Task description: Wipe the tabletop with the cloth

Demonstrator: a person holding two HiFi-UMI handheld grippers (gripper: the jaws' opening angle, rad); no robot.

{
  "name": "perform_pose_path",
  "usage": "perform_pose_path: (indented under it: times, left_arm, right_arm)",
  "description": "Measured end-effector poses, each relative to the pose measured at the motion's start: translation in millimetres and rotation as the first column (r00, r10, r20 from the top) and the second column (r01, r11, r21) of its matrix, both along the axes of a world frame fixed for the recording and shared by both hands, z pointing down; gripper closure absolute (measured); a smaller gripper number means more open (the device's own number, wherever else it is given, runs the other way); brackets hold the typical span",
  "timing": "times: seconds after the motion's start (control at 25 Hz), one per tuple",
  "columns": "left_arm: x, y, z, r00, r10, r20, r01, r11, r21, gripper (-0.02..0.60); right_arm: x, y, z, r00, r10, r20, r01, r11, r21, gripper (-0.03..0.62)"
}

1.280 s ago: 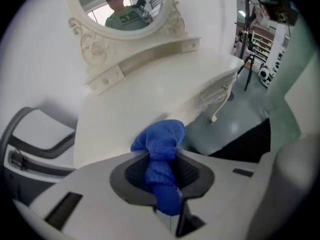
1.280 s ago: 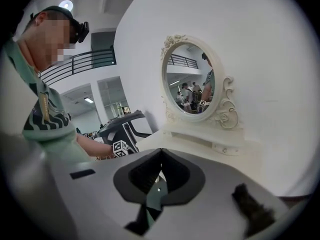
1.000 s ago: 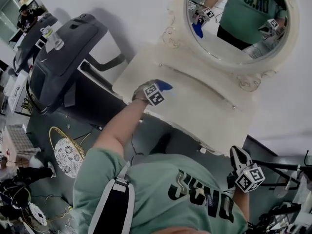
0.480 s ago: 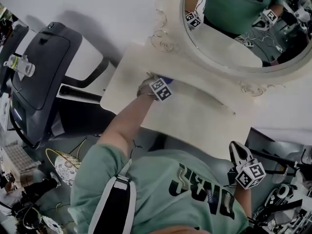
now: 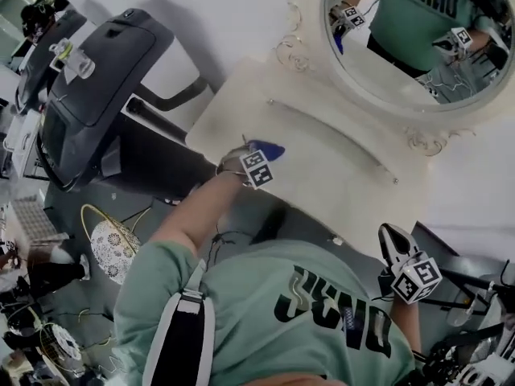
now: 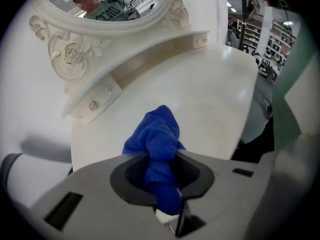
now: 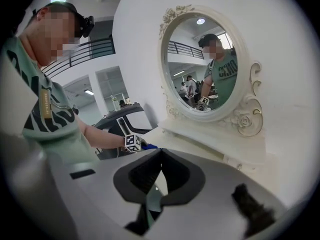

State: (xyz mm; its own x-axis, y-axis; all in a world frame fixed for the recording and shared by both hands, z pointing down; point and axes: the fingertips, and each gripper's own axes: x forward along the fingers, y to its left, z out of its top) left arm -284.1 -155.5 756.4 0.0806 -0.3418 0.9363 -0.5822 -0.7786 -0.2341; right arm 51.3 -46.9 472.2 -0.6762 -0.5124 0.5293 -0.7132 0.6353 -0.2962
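At the near left edge of the tabletop, the left gripper was clamped on the blue cloth. Its jaws squeezed the middle of the bunch, so a thick wad stuck out past the tips. That grip suited wiping: the soft wad, not the hard jaws, would meet the cream surface. The gripper leaned down toward the tabletop with the wad at or just above it; contact could not be confirmed. From this edge, the whole span toward the mirror and the ledge below it was probably left to cover. The right gripper hung low at the person's side, well apart from the tabletop. Its jaws were together with nothing between them, and it was likely parked there to keep out of the sweep. Only one tool seemed needed for this step.
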Motion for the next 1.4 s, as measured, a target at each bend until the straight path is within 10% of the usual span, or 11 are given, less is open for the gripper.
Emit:
perform_pose_path:
  times: [0.28, 0.4, 0.76, 1.04, 1.4]
  left_arm:
    - [-3, 220, 40, 0.994, -0.091, 0.062, 0.104, 0.961, -0.258, 0.486]
    - [16, 255, 30, 0.987, -0.158, 0.029, 0.160, 0.953, -0.255, 0.485]
    - [84, -5, -49, 0.992, -0.099, -0.081, 0.109, 0.985, 0.131, 0.485]
    - [110, -158, -11, 0.999, -0.013, -0.042, 0.017, 0.996, 0.085, 0.484]
    - [118, -163, 2, 0.997, 0.024, -0.080, -0.018, 0.997, 0.081, 0.486]
  right_arm:
    - [75, 97, -6, 0.999, -0.001, 0.053, -0.001, 0.999, 0.040, 0.582]
    - [113, 124, -10, 0.996, 0.046, 0.077, -0.048, 0.998, 0.034, 0.582]
    - [130, 86, -6, 0.990, 0.137, 0.038, -0.137, 0.990, 0.015, 0.582]
    - [111, 17, 9, 0.974, 0.225, -0.037, -0.226, 0.972, -0.058, 0.582]
    - [85, -25, 21, 0.982, 0.183, -0.044, -0.186, 0.978, -0.090, 0.582]
